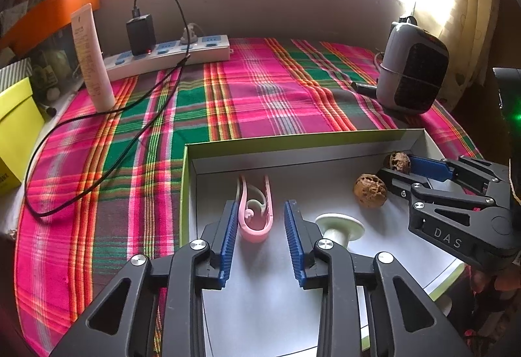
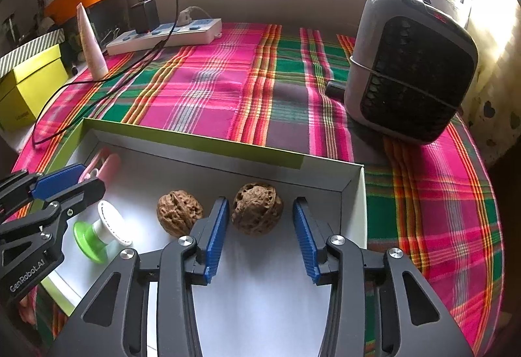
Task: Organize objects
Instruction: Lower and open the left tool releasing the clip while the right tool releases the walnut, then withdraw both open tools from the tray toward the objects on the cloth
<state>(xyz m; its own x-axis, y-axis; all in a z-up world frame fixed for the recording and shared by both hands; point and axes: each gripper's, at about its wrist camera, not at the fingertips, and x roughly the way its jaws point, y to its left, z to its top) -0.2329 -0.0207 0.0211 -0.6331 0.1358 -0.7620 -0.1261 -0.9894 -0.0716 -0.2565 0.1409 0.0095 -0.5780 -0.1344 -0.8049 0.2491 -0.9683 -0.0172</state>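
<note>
- Spool (image 2: 101,235) shows its green flange only in the right view; the left view shows the pink clip (image 1: 255,210) whole.
- Two walnuts, near (image 2: 179,216) and far (image 2: 257,207); one clip; one spool; all in the tray (image 2: 202,143).
- Left gripper (image 1: 259,239) gapes around the clip's end, apart from it; right gripper (image 2: 260,241) gapes around the far walnut, left pad (image 2: 215,236) just beside it.

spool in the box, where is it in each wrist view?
Left wrist: the spool lies low, centre-right, just right of the left gripper.
Right wrist: the spool lies lower left, under the left gripper.
Shared landmark: the walnut beside it on the floor of the box.
</note>
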